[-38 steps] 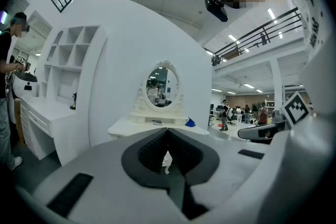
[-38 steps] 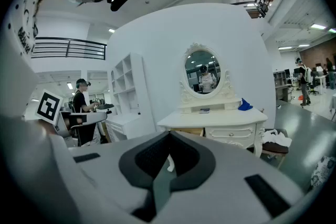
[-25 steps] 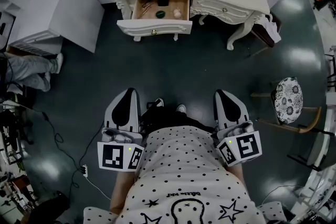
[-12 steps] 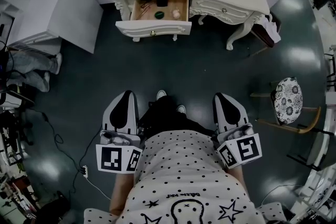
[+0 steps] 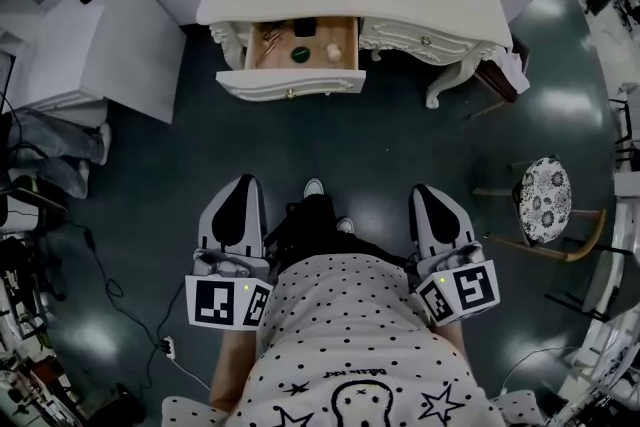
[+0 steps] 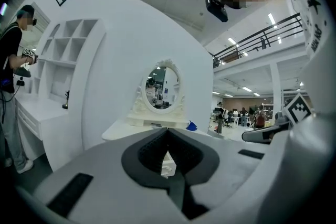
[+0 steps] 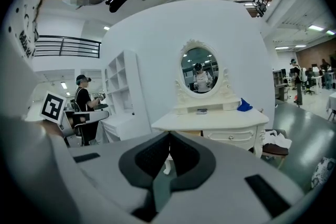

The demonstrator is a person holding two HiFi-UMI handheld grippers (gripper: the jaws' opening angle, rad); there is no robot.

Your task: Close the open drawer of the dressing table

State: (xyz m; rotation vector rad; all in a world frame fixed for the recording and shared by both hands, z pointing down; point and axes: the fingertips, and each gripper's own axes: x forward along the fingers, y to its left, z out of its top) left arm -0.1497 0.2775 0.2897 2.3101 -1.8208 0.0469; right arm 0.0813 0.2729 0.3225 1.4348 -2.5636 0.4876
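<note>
The white dressing table [image 5: 400, 0] stands at the top of the head view. Its left drawer [image 5: 300, 45] is pulled out, front panel [image 5: 290, 85] toward me, with a few small items inside. Both grippers are held at waist height, well short of the table, pointing at it. My left gripper [image 5: 243, 183] is shut and empty; through its jaws [image 6: 168, 132] I see the table top [image 6: 139, 127] and oval mirror [image 6: 161, 86]. My right gripper [image 5: 422, 193] is also shut and empty, and the table [image 7: 210, 120] shows past its tips [image 7: 169, 135].
A white shelf unit [image 5: 90, 35] stands left of the table, with another person [image 5: 40, 150] beside it. A chair with a patterned seat [image 5: 545, 200] is at the right. A cable [image 5: 120, 295] runs over the dark floor. Cloth [image 5: 510, 70] hangs by the table's right leg.
The person has stepped forward: the dressing table and open drawer sit lower and nearer in the head view. Both grippers travelled along, still shut, in the same pose.
</note>
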